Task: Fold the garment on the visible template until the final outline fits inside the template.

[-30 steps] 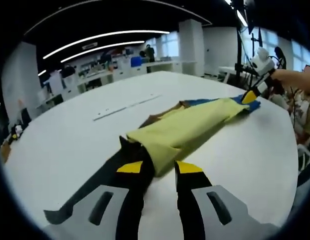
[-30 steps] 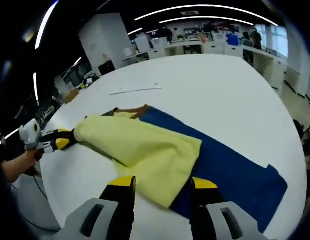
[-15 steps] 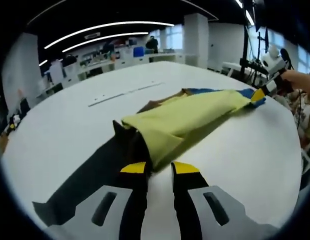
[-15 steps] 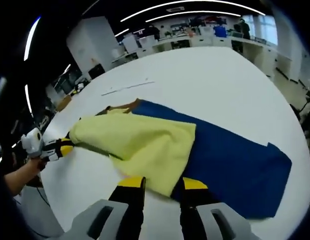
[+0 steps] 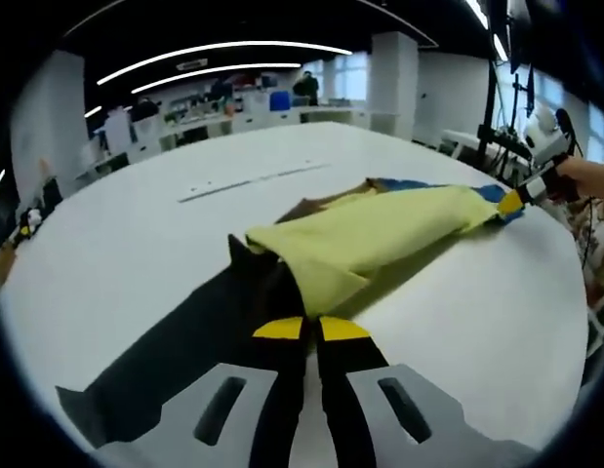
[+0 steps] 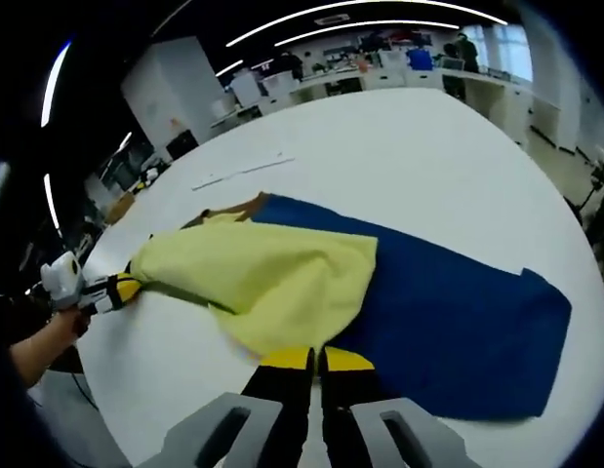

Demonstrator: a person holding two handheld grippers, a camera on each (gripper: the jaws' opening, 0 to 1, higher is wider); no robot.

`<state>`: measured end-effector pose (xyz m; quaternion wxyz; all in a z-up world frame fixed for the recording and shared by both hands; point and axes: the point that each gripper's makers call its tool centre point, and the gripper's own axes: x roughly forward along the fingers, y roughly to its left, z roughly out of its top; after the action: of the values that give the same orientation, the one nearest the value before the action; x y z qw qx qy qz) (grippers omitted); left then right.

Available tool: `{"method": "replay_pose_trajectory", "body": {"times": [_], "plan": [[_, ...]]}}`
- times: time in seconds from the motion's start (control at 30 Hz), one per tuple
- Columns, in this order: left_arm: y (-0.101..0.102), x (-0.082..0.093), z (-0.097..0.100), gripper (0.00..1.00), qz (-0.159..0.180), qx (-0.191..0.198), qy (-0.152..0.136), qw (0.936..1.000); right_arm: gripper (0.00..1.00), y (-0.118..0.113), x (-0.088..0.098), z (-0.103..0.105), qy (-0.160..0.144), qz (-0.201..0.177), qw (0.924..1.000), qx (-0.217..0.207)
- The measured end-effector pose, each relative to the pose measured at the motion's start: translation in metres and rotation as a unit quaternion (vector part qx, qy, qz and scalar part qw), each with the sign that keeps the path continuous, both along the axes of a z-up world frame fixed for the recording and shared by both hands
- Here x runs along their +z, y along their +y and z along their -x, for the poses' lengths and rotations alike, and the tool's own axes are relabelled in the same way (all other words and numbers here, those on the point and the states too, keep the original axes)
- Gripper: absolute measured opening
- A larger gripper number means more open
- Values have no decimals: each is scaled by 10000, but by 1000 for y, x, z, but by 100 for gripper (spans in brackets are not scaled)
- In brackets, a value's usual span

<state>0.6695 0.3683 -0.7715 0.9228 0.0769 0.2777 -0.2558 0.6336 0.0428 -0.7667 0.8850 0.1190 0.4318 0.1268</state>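
The yellow garment (image 5: 375,239) lay stretched across the white tabletop (image 5: 136,253), partly over the dark blue template (image 6: 458,312). In the left gripper view, the left hand-held gripper (image 5: 311,329) had its yellow-tipped jaws pressed nearly together on the garment's near corner. In the right gripper view, the right hand-held gripper (image 6: 316,359) had its jaws likewise closed to a thin gap, pinching the garment's near edge where it overlapped the template. A person's hand (image 6: 33,346) gripped the far left tool.
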Motion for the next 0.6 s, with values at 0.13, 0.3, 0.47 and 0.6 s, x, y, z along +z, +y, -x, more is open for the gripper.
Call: {"method": "replay_pose_trajectory", "body": {"times": [0.13,0.3,0.47,0.6], "plan": [[-2,7,4,1,91,1,-14,10000,0,-3,5,-4,-92,-39,9999,42],[-7,24,10,1,461,-44,-41,9989,0,2,23,1,-299,-105,9995,74],[-4,45,13,1,578,-61,-188,9981,0,14,46,8,-661,-96,9971,373],[-2,63,19,1,606,-89,-234,9978,0,18,57,12,-772,-68,9952,597]]}}
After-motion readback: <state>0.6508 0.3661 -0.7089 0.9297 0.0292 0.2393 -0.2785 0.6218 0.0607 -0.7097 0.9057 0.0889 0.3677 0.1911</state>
